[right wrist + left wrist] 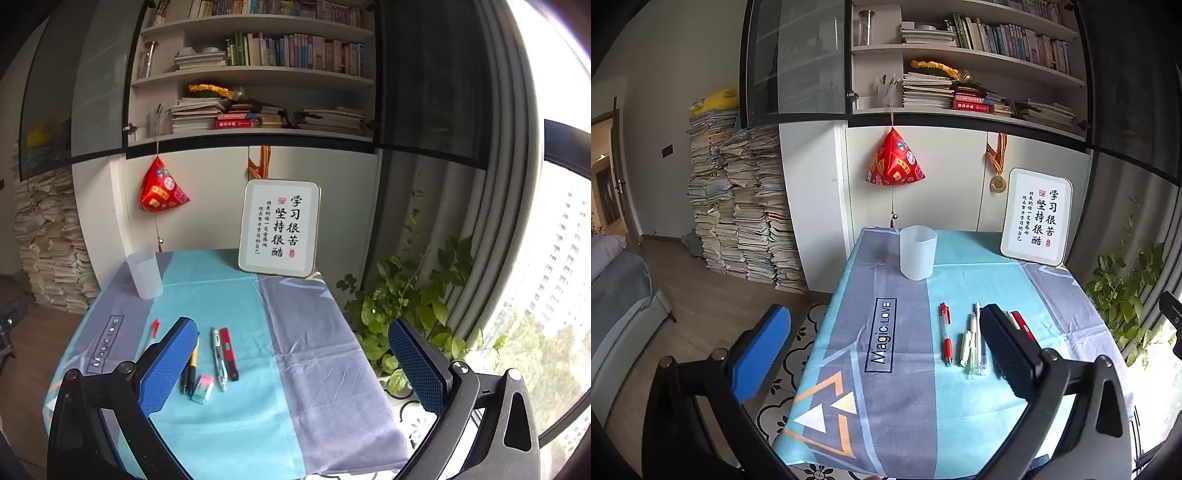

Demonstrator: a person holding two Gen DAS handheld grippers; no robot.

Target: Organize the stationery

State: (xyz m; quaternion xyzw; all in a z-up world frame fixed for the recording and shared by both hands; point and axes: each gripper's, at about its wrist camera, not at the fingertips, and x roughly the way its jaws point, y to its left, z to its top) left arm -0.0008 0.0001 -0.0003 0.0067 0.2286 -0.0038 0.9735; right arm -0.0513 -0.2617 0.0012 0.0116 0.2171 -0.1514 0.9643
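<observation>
A translucent white cup (pixel 918 256) stands upright at the far left of the table; it also shows in the right wrist view (pixel 144 273). Several pens lie in a row on the cloth: a red-and-white pen (pixel 945 334), pale green pens (pixel 971 343), a red flat pen (pixel 229 353), a grey pen (pixel 218 356), and a small eraser (pixel 202 388). My left gripper (pixel 882 345) is open and empty, above the table's near end. My right gripper (pixel 295 363) is open and empty, above the table; its left finger hides part of the pens.
A framed calligraphy sign (pixel 279 228) leans at the table's back. A leafy plant (pixel 406 306) stands right of the table by the window. Tall stacks of books (pixel 746 206) stand on the floor left. A red hanging ornament (pixel 894 160) hangs behind.
</observation>
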